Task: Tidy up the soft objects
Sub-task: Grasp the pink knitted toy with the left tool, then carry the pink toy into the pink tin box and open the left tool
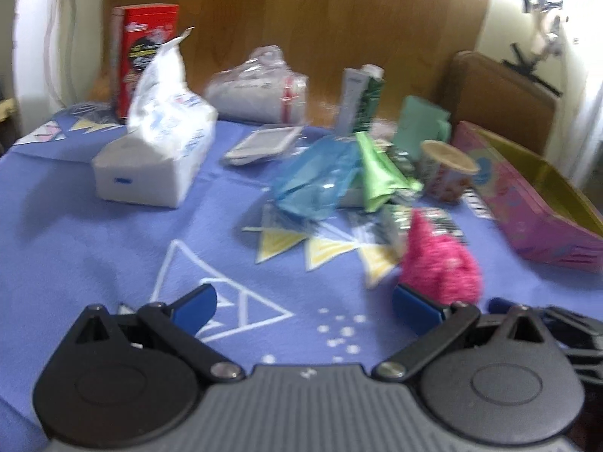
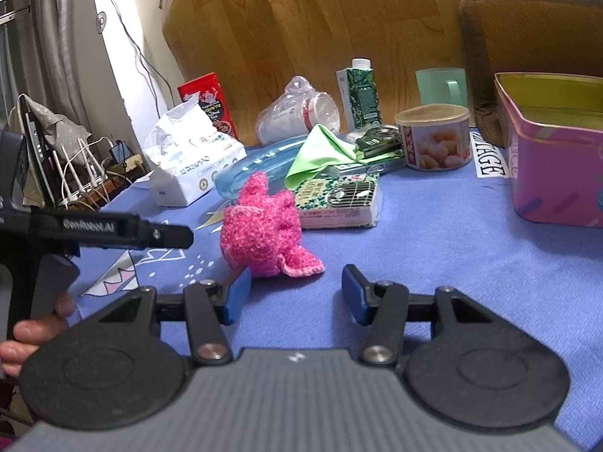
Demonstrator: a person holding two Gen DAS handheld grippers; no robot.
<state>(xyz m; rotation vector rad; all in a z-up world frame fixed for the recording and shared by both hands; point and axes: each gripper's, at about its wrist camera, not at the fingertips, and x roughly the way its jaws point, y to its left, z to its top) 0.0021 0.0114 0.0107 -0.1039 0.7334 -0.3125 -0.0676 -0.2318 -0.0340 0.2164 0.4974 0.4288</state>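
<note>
A pink crocheted toy [image 2: 264, 231] lies on the blue tablecloth [image 2: 452, 263], just beyond my right gripper [image 2: 297, 293], which is open and empty. In the left wrist view the toy [image 1: 439, 263] sits just past the right fingertip of my left gripper [image 1: 303, 307], which is open and empty. A green cloth [image 2: 320, 154] and a blue plastic bag [image 2: 260, 165] lie in the pile behind the toy. A pink tin box [image 2: 554, 150] with an open top stands at the right. The left gripper's body [image 2: 113, 228] shows at the left of the right wrist view.
A tissue pack [image 2: 188, 165], red box [image 2: 209, 101], clear plastic cups [image 2: 297, 113], green carton [image 2: 360, 94], mint mug [image 2: 441, 86], round can [image 2: 433, 137] and a patterned packet [image 2: 339, 199] crowd the table's far side. A chair [image 2: 535, 37] stands behind the tin.
</note>
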